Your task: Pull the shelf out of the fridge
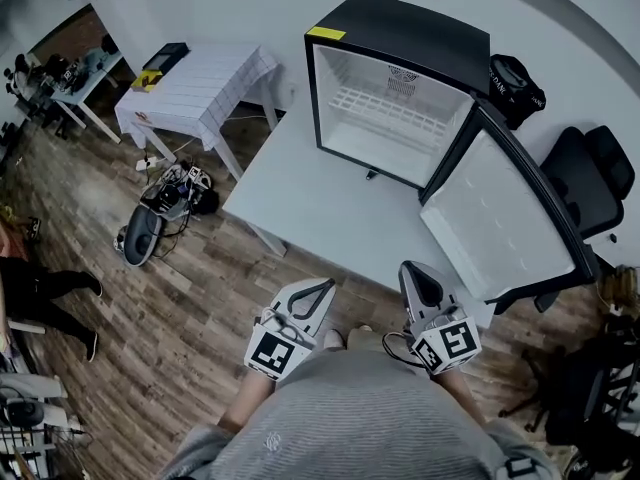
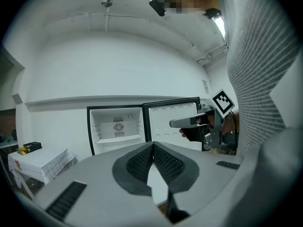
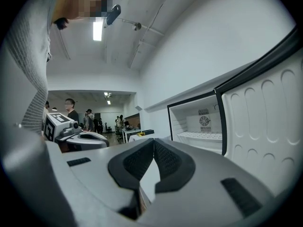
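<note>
The shelf (image 1: 385,108) sits inside the fridge (image 1: 400,28), a white wire rack about halfway up the cavity. Its long axis spans from one side wall to the other and its front edge faces the open mouth. Both grippers are held close to the person's body at the near edge of the counter (image 1: 300,208), well apart from the fridge, with bare counter between. The left gripper (image 1: 322,286) has its jaws pressed together on nothing, and the right gripper (image 1: 412,268) is likewise closed and empty. Both point roughly level toward the opening, which lies ahead and a little to the right of them. The right gripper looks slightly nearer the mouth and lines up more directly with the shelf's front edge. The left one would have to travel across to reach it. The door (image 1: 500,218) is swung wide on the right, and its free edge reaches back toward the right gripper, so that side of the approach is bounded. The left side of the opening is clear. My judgement is that the jaws must part before they can take the front edge. The pull should then run straight out over the counter toward the person, square to the shelf's long axis, so it does not bind on the side walls.
</note>
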Motion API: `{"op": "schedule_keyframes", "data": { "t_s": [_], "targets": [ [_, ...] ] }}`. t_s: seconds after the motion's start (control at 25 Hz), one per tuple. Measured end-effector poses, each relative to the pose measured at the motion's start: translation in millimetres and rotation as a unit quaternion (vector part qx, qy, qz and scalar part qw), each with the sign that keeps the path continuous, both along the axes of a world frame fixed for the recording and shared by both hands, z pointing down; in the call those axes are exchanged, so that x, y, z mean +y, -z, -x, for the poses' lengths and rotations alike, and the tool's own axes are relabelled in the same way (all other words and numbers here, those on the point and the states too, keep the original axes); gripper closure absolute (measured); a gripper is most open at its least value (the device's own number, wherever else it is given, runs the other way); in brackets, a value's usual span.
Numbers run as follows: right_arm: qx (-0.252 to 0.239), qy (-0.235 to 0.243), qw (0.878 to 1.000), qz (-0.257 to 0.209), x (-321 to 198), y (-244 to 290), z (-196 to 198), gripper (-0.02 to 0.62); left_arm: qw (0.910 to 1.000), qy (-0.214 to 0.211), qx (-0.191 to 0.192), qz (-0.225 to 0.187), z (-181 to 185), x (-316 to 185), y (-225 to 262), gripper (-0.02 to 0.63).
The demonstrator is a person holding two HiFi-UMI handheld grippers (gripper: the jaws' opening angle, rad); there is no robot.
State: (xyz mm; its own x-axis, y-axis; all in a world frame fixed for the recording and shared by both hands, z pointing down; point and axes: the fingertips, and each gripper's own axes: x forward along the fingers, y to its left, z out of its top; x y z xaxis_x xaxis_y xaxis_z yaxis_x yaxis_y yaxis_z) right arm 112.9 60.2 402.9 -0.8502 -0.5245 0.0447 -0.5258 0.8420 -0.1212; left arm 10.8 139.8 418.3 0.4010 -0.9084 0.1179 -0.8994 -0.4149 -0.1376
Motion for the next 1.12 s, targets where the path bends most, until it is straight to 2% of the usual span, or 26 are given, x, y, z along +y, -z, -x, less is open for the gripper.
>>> {"op": "schedule_keyframes", "data": {
  "t_s": [0.12, 0.28, 0.44, 0.64, 1.12],
  "targets": [
    [0.001, 0.009, 1.0, -0.005, -3.8, 4.9, 4.7, 0.584, 1.0, 0.006, 0.004, -0.004, 1.0, -3.3, 3.9, 0.595],
    [0.002, 0.013, 1.0, -0.008, -12.5, 9.1, 4.3, 0.584, 0.9997, 0.015, 0.012, 0.016, 1.2, -8.7, -2.1, 0.595],
    [0.004, 0.014, 1.0, -0.006, -23.0, 7.7, 1.0, 0.584, 0.9999, 0.016, -0.001, -0.004, -1.9, -20.1, 7.3, 0.595],
    [-0.002, 0.011, 1.0, -0.005, -33.9, 9.3, -5.5, 0.584, 0.9999, 0.013, 0.001, 0.01, -10.6, -28.7, 4.1, 0.595],
    [-0.003, 0.018, 1.0, 0.003, -68.8, 2.9, -22.9, 0.584, 0.9996, 0.026, -0.012, -0.003, -16.0, -70.6, 11.8, 0.595]
  ]
}}
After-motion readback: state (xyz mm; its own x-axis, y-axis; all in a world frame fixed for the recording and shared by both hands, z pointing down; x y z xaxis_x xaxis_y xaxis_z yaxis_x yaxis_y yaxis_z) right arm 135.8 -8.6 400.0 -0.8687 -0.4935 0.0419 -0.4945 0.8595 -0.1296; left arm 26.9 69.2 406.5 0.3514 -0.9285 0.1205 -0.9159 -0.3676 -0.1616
